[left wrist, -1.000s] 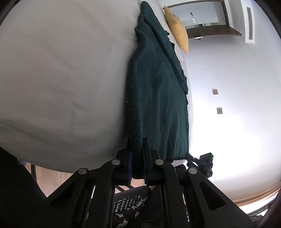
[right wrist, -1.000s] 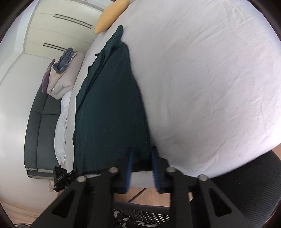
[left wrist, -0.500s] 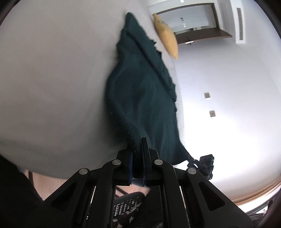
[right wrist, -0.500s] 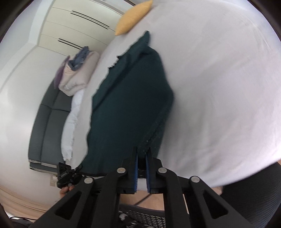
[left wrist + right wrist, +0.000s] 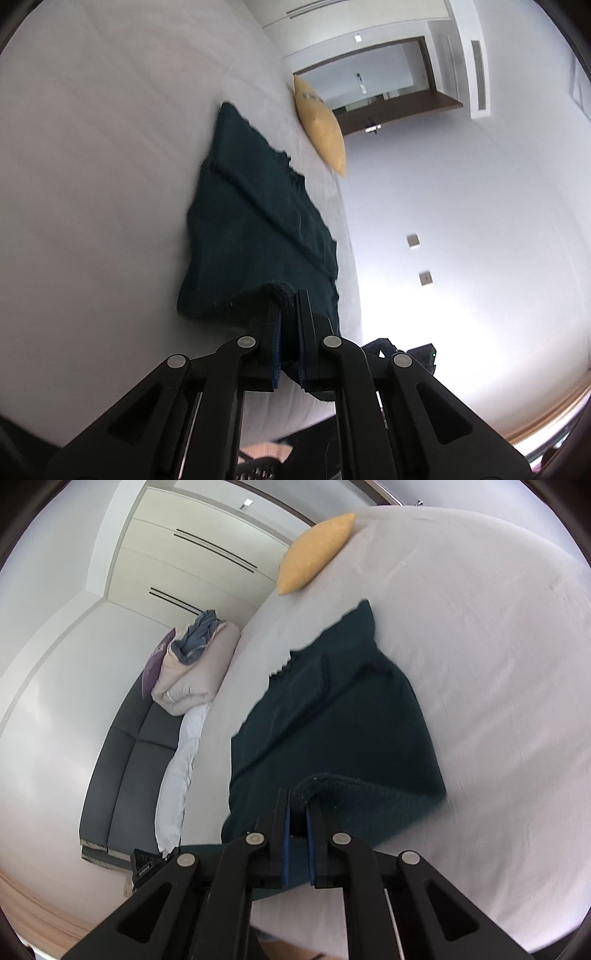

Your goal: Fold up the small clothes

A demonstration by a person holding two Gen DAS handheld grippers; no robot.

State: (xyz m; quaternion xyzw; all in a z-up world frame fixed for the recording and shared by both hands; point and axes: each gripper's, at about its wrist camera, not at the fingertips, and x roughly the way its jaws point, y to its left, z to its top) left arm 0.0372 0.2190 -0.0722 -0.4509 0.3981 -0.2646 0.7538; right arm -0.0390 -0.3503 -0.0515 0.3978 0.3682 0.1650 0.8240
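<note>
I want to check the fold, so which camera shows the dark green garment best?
The right wrist view: the dark green garment fills the middle, both side edges visible. The left wrist view shows it narrower and partly blurred.

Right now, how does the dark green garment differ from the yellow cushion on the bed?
The dark green garment lies spread out, its near edge lifted by both tongs; the yellow cushion sits untouched at the far end. The garment is flat cloth, the cushion plump. Both rest on the white bed.
</note>
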